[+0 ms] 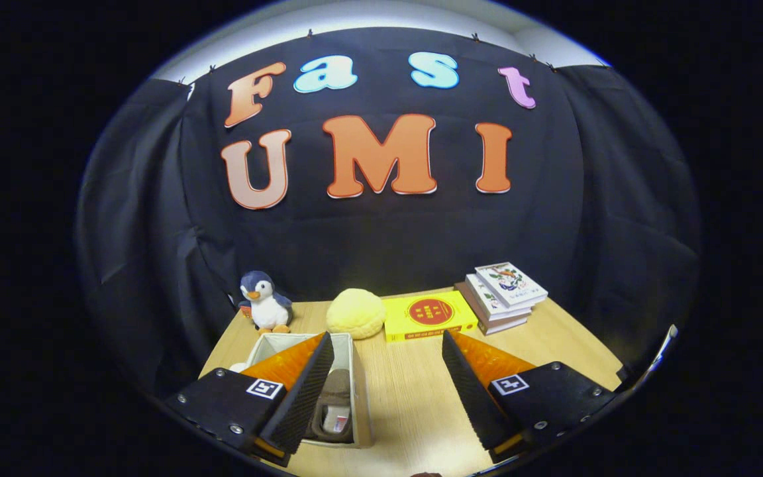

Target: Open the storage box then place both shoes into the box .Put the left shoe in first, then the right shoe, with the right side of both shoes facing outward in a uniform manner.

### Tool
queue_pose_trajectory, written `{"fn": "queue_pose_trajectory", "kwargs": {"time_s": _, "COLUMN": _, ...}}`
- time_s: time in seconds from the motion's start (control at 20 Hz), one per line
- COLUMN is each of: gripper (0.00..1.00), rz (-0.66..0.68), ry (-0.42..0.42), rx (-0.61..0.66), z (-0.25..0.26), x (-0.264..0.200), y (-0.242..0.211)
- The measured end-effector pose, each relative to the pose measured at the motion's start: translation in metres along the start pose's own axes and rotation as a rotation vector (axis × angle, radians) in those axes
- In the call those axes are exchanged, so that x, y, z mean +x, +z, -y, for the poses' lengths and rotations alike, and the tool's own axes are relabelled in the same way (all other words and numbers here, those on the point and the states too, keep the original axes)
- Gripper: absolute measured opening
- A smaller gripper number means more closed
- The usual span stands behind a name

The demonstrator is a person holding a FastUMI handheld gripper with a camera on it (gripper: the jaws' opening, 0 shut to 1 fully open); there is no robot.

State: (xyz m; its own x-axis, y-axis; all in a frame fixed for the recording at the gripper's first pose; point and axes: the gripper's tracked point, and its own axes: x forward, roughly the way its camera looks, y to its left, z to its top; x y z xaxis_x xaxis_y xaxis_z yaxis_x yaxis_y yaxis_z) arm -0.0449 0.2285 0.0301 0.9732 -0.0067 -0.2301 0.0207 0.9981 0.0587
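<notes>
An open pale storage box stands on the wooden table, partly behind my left finger. Inside it lies a brown shoe, seen from above with its insole showing. The left finger hides the rest of the box's inside. My gripper hangs above the table, open, with nothing between its fingers. The box lies at the left finger, and bare tabletop fills the gap between the two fingers. The right finger is over bare wood.
Beyond the box stand a plush penguin and a round yellow cushion. A yellow book and a stack of books lie at the table's far right. Black cloth walls the booth.
</notes>
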Motion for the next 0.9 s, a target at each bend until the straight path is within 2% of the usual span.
{"fn": "queue_pose_trajectory", "kwargs": {"time_s": 0.2, "gripper": 0.98, "rz": 0.075, "ry": 0.027, "rx": -0.002, "z": 0.002, "x": -0.023, "y": 0.024}}
{"fn": "queue_pose_trajectory", "kwargs": {"time_s": 0.5, "gripper": 0.98, "rz": 0.169, "ry": 0.023, "rx": -0.004, "z": 0.015, "x": -0.043, "y": 0.043}}
{"fn": "queue_pose_trajectory", "kwargs": {"time_s": 0.9, "gripper": 0.98, "rz": 0.13, "ry": 0.012, "rx": 0.046, "z": 0.034, "x": -0.038, "y": 0.022}}
